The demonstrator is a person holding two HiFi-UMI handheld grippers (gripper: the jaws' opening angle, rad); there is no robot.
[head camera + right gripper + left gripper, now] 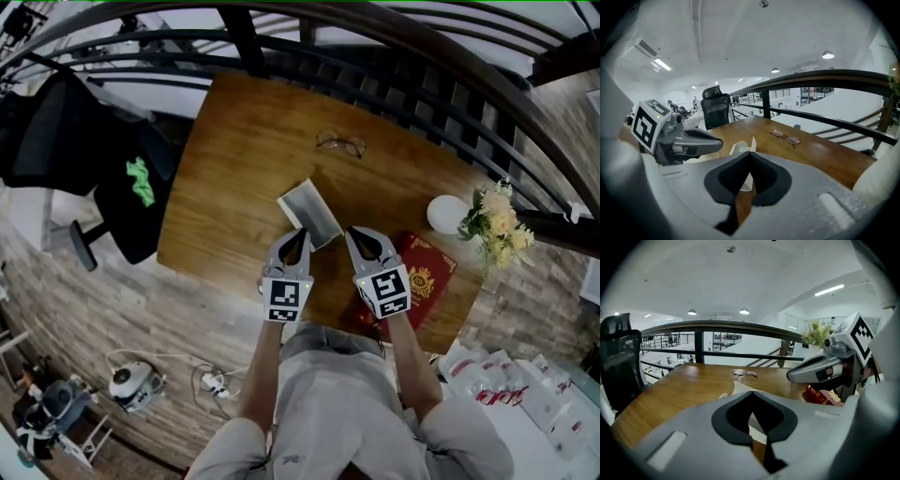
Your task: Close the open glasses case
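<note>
The open glasses case, pale grey inside with a white rim, lies mid-table with its lid raised. Both grippers hover side by side just short of its near end. My left gripper is shut and holds nothing; so is my right gripper. In the left gripper view the case shows just past the closed tips, with the right gripper alongside. The right gripper view shows the case beyond its closed tips. A pair of glasses lies farther back on the table.
A red book lies right of the right gripper. A white round dish and a flower bunch stand at the table's right end. A black office chair stands off the left end; a dark railing runs behind.
</note>
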